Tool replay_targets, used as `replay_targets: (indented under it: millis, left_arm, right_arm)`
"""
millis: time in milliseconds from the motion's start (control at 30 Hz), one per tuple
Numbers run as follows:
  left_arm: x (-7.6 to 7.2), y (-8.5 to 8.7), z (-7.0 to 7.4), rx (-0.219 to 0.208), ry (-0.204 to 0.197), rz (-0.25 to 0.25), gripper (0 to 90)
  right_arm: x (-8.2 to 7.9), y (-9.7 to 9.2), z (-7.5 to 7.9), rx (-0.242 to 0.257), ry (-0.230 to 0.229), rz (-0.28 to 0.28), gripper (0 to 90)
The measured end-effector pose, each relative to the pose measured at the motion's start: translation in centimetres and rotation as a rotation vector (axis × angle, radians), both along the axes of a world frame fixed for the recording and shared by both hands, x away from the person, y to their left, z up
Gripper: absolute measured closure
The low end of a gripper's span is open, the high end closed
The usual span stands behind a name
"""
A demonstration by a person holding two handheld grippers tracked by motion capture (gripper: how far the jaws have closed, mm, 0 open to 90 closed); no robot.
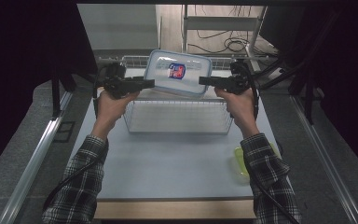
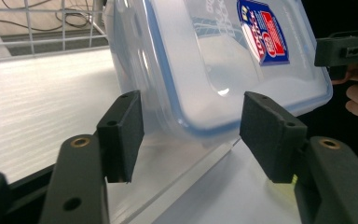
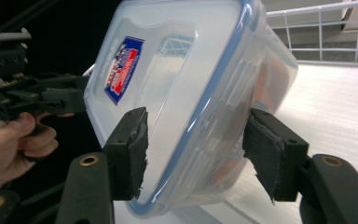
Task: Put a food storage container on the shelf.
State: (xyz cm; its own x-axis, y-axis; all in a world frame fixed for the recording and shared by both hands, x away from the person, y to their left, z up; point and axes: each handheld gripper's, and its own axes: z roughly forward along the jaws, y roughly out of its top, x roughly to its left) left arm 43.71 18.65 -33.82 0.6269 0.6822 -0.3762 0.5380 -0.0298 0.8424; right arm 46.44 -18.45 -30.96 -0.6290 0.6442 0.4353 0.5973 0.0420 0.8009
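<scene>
High view: I see the plastic box (image 1: 178, 73) with a blue-rimmed lid and a red and blue label (image 1: 177, 71), tilted on its side at the far edge of the desk (image 1: 168, 158), over the far side of a wire basket (image 1: 177, 116). The left gripper (image 1: 150, 83) stands at the box's left end and the right gripper (image 1: 203, 80) at its right end. A yellow-green dish (image 1: 240, 161) lies near the desk's right edge, partly under the right sleeve.

Left gripper view: my left gripper's pads (image 2: 121, 135) stand apart on either side of the box's (image 2: 214, 70) lower corner. I see a gap between each pad and the plastic, so nothing is clamped. The right gripper (image 2: 328, 51) shows at the far end.

Right gripper view: the right gripper's pads (image 3: 130, 149) are also spread, with the box's (image 3: 186, 93) end between them. The left pad sits just beside the lid; I cannot tell whether it touches. The right pad stands clear.
</scene>
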Motion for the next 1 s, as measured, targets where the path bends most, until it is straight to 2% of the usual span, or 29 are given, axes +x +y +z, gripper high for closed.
replay_targets:
  millis: [33, 67, 100, 133, 167, 300, 333, 400, 467, 500, 533, 567, 600, 633, 667, 733, 767, 833, 900, 1000]
  left_arm:
    - [0.0, 0.0, 0.0, 0.000, 0.000, 0.000, 42.0]
    - [0.0, -0.1, -0.2, 0.020, 0.005, -0.014, 42.6]
    - [0.0, -0.1, -0.2, 0.020, 0.005, -0.014, 47.9]
    - [0.0, -0.7, -0.4, 0.064, 0.005, -0.021, 46.7]
    - [0.0, -1.0, -0.4, 0.085, 0.004, -0.031, 47.0]
    - [0.1, -1.5, -0.5, 0.086, -0.003, -0.043, 46.6]
    - [0.1, -1.6, -0.4, 0.081, -0.007, -0.040, 44.9]
    - [0.2, -1.3, -0.2, 0.079, -0.016, -0.021, 44.4]
    - [0.2, -1.0, -0.1, 0.081, -0.019, -0.010, 44.4]
    - [0.2, -0.6, -0.1, 0.080, -0.026, 0.013, 45.2]
    - [0.2, -0.6, -0.1, 0.080, -0.026, 0.013, 46.3]
    - [0.2, -0.2, 0.0, 0.090, -0.032, 0.051, 48.7]
    - [0.2, -0.2, 0.0, 0.090, -0.032, 0.051, 50.4]
    - [0.3, 0.1, 0.0, 0.093, -0.034, 0.075, 50.4]
    - [0.3, 0.3, 0.0, 0.103, -0.037, 0.093, 53.0]
    - [0.3, 0.6, 0.1, 0.138, -0.039, 0.144, 60.3]
    - [0.3, 0.6, 0.1, 0.138, -0.039, 0.144, 62.0]
    - [0.7, 0.7, 0.0, 0.166, -0.033, 0.203, 66.8]
    - [0.8, 0.6, 0.0, 0.178, -0.031, 0.221, 70.6]
    - [1.5, 0.1, 0.1, 0.231, -0.035, 0.269, 73.8]
  right_arm:
    - [0.0, 0.0, 0.0, 0.000, 0.000, 0.000, 40.3]
    - [0.2, -0.2, -0.1, 0.014, 0.008, -0.002, 39.5]
    - [0.2, -0.2, -0.1, 0.014, 0.008, -0.002, 39.5]
    - [0.4, -0.3, -0.2, 0.021, 0.013, -0.010, 37.5]
    - [0.5, -0.3, -0.2, 0.020, 0.013, -0.016, 36.3]
    - [0.7, -0.3, -0.4, 0.017, 0.019, -0.048, 30.5]
    - [0.8, -0.4, -0.5, 0.013, 0.033, -0.073, 28.9]
    - [0.8, -0.9, -0.4, 0.008, 0.008, -0.098, 36.1]
    - [0.8, -1.2, -0.3, -0.003, -0.001, -0.102, 37.5]
    - [0.5, -1.6, 0.0, -0.023, -0.035, -0.114, 45.1]
    - [0.5, -1.6, 0.0, -0.023, -0.035, -0.114, 45.1]
    - [0.1, -1.7, 0.2, -0.024, -0.061, -0.114, 54.3]
    - [-0.2, -1.8, 0.4, -0.031, -0.078, -0.119, 61.7]
    - [-0.2, -1.8, 0.4, -0.031, -0.078, -0.119, 61.7]
    - [-0.7, -1.7, 0.5, -0.061, -0.101, -0.130, 70.4]
    - [-1.8, -1.5, 0.2, -0.182, -0.150, -0.161, 83.2]
    - [-1.9, -1.4, 0.0, -0.184, -0.145, -0.153, 84.1]
    - [-2.0, -1.4, -0.7, -0.187, -0.130, -0.137, 85.1]
    - [-2.0, -1.3, -1.0, -0.186, -0.125, -0.134, 85.8]
    - [-1.7, -0.6, -1.8, -0.186, -0.113, -0.138, 88.5]
